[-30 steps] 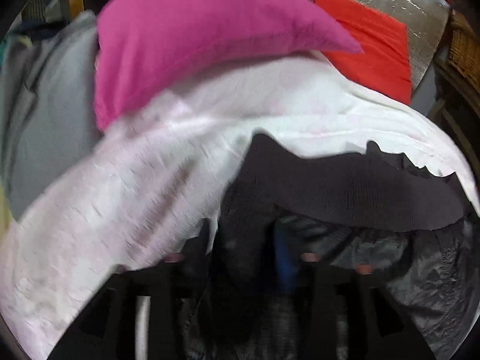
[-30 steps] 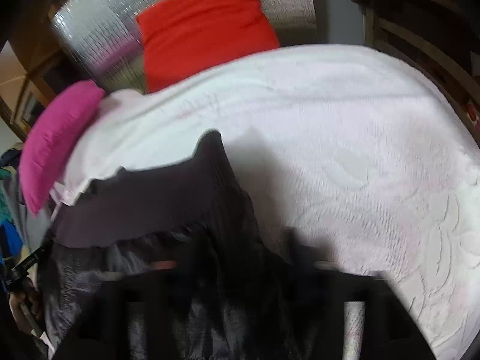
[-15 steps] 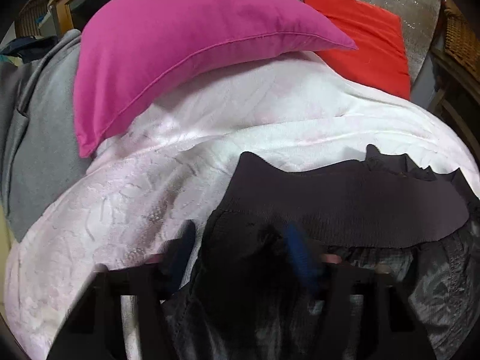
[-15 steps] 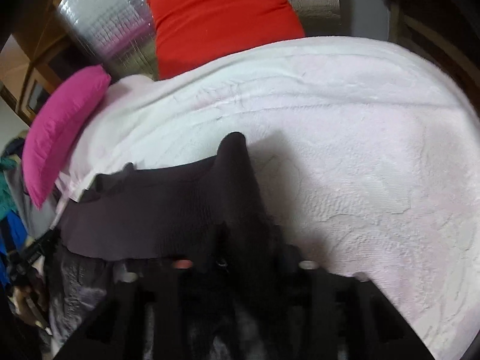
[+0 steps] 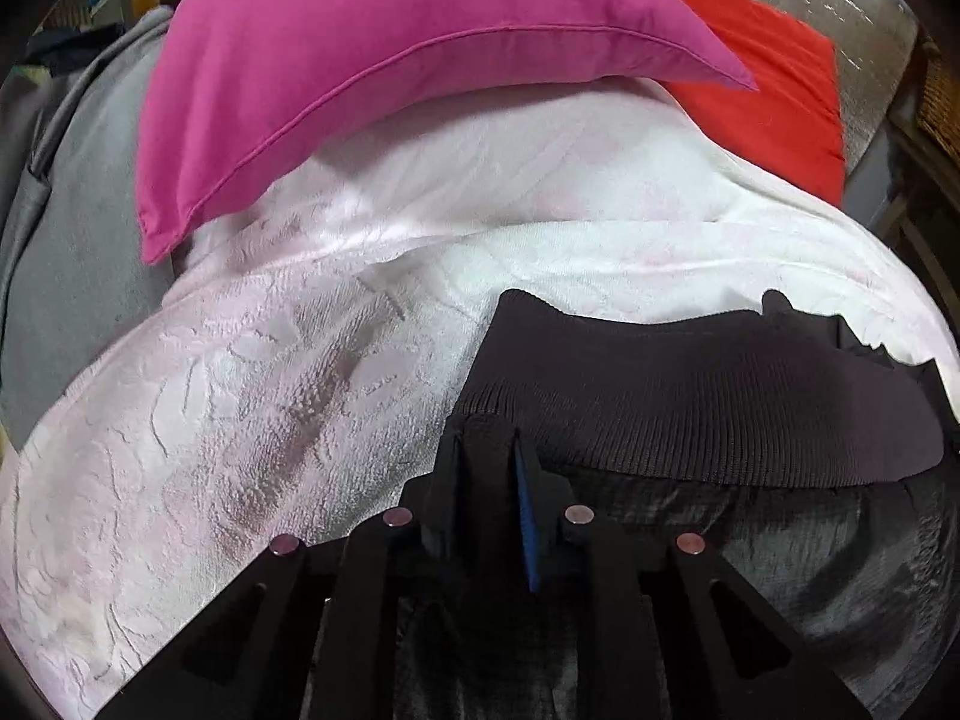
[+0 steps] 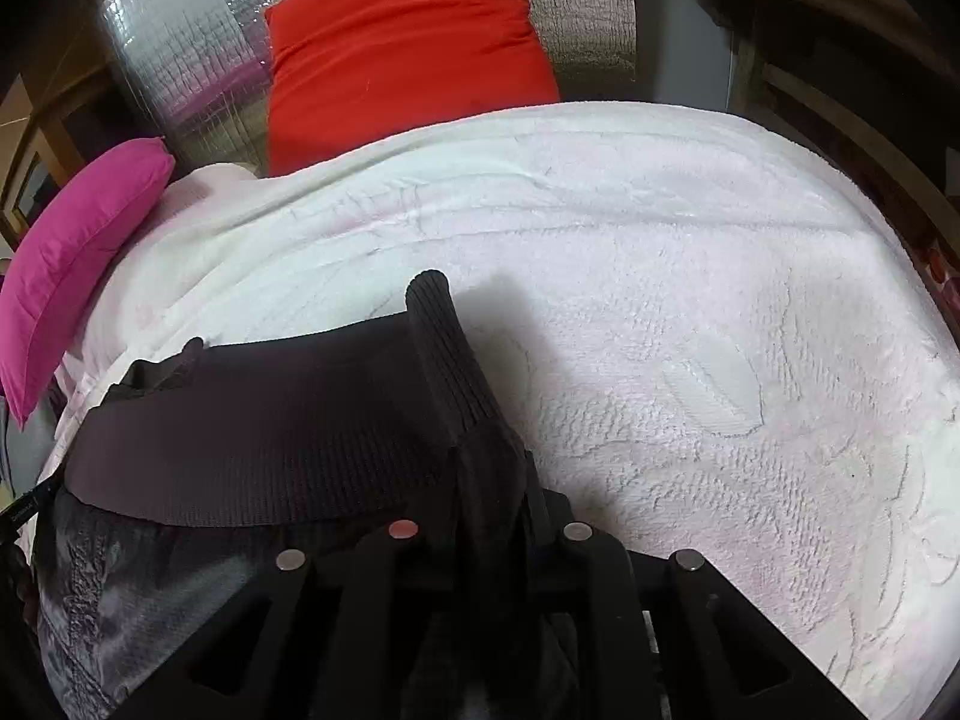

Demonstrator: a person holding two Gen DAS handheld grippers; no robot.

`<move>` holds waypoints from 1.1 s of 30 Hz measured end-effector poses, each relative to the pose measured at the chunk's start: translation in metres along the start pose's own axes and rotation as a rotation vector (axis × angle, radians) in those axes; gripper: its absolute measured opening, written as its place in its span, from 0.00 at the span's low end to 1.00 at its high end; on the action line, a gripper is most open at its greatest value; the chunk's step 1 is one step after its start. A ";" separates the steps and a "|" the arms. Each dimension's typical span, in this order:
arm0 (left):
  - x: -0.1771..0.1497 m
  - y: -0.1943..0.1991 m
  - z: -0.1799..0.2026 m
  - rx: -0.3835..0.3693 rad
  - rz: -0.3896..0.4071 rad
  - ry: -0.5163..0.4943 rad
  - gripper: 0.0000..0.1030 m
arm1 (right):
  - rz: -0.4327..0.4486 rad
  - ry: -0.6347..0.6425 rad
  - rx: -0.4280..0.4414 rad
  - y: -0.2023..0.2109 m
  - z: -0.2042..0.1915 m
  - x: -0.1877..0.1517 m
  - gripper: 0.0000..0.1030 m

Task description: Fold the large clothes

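**Clerk:** On the bed, item one: dark garment (image 5: 690, 414) with ribbed hem band, lying across the white textured bedspread (image 5: 252, 420), shiny dark body toward the cameras. Item two: left hand-held gripper (image 5: 487, 450), jaws having just been closing, clamped on the band's left corner. Item three: right hand-held gripper (image 6: 489, 468), likewise having just been closing, clamped on the band's right corner, a ribbed tip standing up above it.

**Checker:** Surroundings?

**Clerk:** Pink pillow (image 5: 360, 60) resting on the bedspread's far left; red pillow (image 6: 402, 42) against a silvery quilted panel (image 6: 162, 60); grey cloth (image 5: 72, 210) at the left edge.

**Checker:** Risks entered?

**Clerk:** Judged, not observed. Both grips sat near the band's very ends, so the knit could slide out under a lift or pull. The slick body fabric might bunch or trail unevenly if one side rose faster, spoiling the fold line. Carrying the hem too far forward could drag it against the pink pillow.
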State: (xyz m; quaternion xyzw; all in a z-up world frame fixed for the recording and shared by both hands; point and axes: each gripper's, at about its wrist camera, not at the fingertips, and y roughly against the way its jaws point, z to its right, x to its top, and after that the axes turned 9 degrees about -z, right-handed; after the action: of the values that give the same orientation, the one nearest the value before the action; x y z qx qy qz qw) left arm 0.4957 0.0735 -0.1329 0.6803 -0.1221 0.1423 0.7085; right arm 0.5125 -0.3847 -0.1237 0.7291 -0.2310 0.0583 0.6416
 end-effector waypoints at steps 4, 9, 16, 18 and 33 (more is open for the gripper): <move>-0.002 0.001 0.002 0.015 0.006 -0.008 0.20 | 0.000 -0.026 -0.002 0.001 0.003 -0.002 0.18; -0.002 0.001 0.000 0.017 0.010 -0.011 0.19 | 0.002 -0.013 -0.027 0.006 0.000 -0.002 0.18; -0.001 0.000 0.001 0.035 0.016 -0.017 0.28 | -0.008 -0.042 -0.021 0.007 0.005 -0.002 0.36; -0.004 0.013 -0.005 0.015 0.043 0.003 0.41 | 0.000 -0.089 0.058 0.020 0.015 -0.005 0.60; -0.088 0.059 -0.085 -0.249 -0.024 0.069 0.66 | -0.108 -0.108 0.327 0.062 0.075 -0.090 0.73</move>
State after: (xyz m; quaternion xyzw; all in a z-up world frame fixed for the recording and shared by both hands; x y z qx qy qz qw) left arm 0.3905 0.1571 -0.1137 0.5832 -0.1064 0.1408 0.7929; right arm 0.3909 -0.4380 -0.1145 0.8370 -0.2134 0.0212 0.5035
